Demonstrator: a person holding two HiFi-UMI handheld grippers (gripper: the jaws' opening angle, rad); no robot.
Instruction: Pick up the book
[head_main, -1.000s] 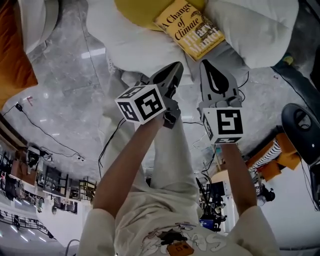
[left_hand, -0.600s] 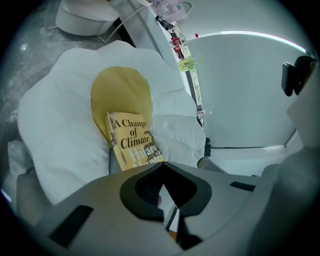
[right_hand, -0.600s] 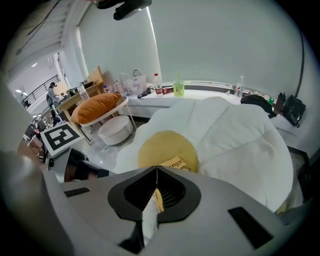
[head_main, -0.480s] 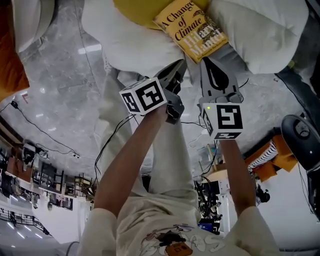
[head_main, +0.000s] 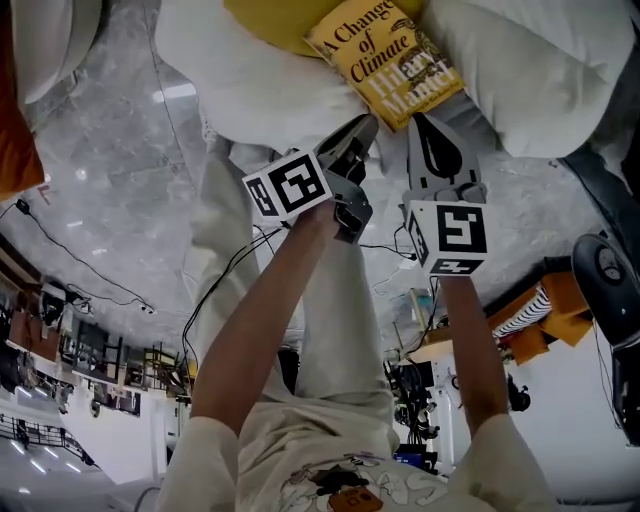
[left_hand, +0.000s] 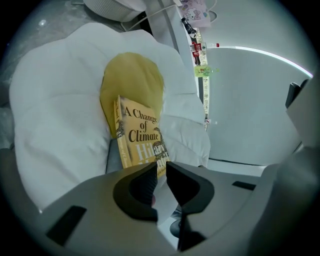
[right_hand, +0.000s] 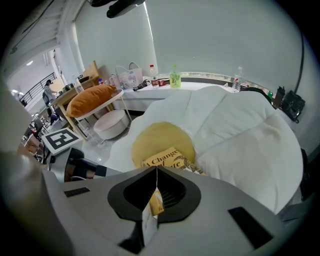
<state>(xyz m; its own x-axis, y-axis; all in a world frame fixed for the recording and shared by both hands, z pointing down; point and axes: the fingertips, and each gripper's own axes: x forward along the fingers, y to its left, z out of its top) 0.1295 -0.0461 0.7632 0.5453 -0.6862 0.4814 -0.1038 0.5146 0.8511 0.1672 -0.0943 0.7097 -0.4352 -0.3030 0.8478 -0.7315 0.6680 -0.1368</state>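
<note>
The yellow book lies face up, partly on the yellow centre of a white petal-shaped cushion. Both grippers hover near its lower edge without touching it, so I judge that the step in hand is the approach. The left gripper is opening its jaws, with only a narrow gap and nothing between them, while the right gripper has its jaws pressed together on nothing; the next move, I think, calls for wider jaws brought around the near edge of the book.
</note>
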